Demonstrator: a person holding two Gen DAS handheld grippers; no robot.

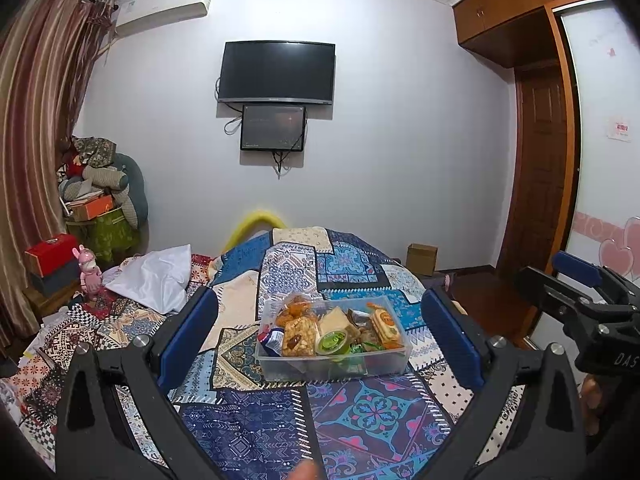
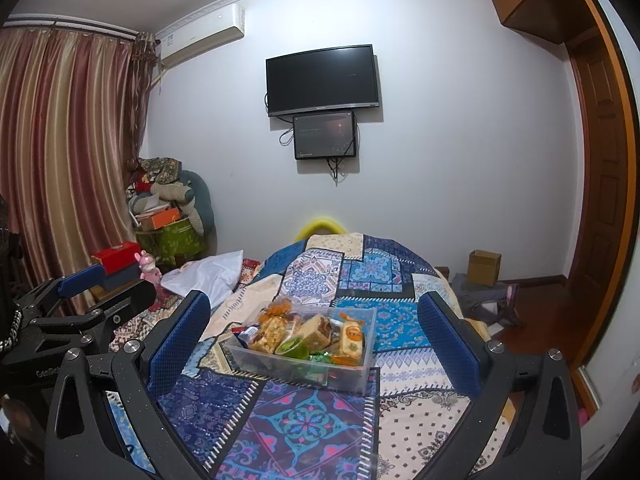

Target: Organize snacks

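Centrally placed on the patchwork quilt of blue, cream and purple printed fabric (image 1: 256, 424): clear rectangular plastic tub (image 1: 394, 360), filled with wrapped snacks. Among them, a square nut-brittle bar in clear wrap (image 1: 299, 337), a round green-lidded jelly cup (image 1: 332, 340) just beside it at 3 o'clock, and an orange-and-cream biscuit packet (image 1: 385, 323) toward the tub's 3 o'clock wall.

Left gripper with blue-padded black fingers (image 1: 320, 336): jaws spread wide, empty, framing the tub without touching it. Right gripper of the same build (image 2: 314, 340): likewise released and empty, tub between and beyond its fingertips. Also visible at 3 o'clock in the left wrist view; state there not discernible.

Background, 12 o'clock: black flat-screen television on the white wall (image 1: 277, 73), smaller dark monitor (image 1: 273, 128) directly beneath. At 9 o'clock: striped red-brown curtain (image 1: 36, 128), pink rabbit figurine (image 1: 89, 272), crumpled white cloth (image 1: 158, 276).
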